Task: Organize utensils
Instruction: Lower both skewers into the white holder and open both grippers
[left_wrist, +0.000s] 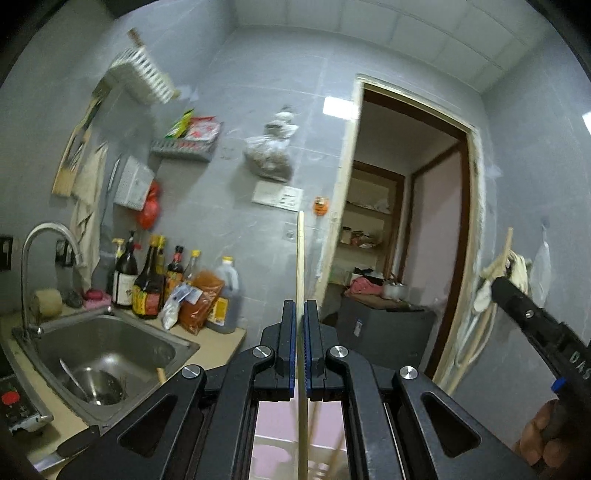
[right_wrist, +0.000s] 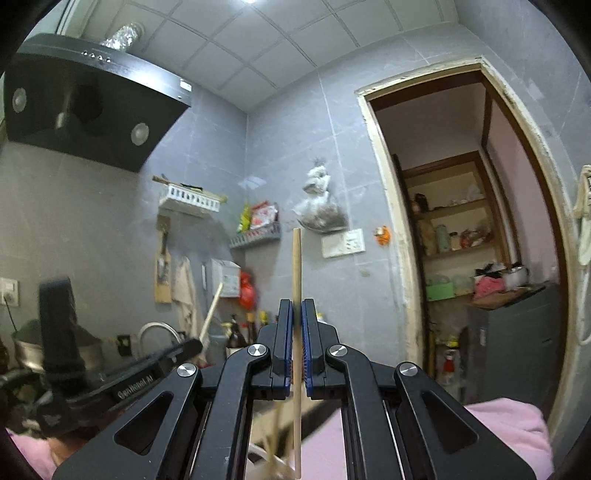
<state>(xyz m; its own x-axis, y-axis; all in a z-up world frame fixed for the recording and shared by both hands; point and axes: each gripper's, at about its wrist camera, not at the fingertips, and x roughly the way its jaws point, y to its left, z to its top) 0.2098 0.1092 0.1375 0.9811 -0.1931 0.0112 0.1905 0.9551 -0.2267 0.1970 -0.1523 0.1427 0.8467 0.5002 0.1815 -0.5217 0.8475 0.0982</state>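
A pale wooden chopstick (left_wrist: 300, 258) stands upright between the closed fingers of the left gripper (left_wrist: 300, 308), its lower length running down behind the black frame and off the bottom edge, so its far end cannot be seen. A second wooden chopstick (right_wrist: 296, 258), slightly darker, is clamped the same way in the closed fingers of the right gripper (right_wrist: 296, 306); its lower tip shows near the bottom of that view, over pink cloth. Two chopsticks, one per gripper, both smooth, thin and straight, each top end standing clear above the finger tips against the grey tiled wall (left_wrist: 229, 206).

In the left wrist view the right gripper enters from the right edge, its chopstick partly lost against pale cloths hanging on the wall. Behind the frame, blurred lighter sticks and a white rim are too indistinct to name.

Below left, a steel sink (left_wrist: 107, 354) is set into the desk (left_wrist: 221, 341), with one spoon (left_wrist: 75, 382) lying in its basin and one curved tap (left_wrist: 44, 243) above. A cluster of sauce bottles (left_wrist: 147, 284) crowds the back corner, overlapping too much to count. One black range hood (right_wrist: 88, 99) hangs upper left in the right wrist view, and an open doorway (right_wrist: 461, 221) shows shelves beyond
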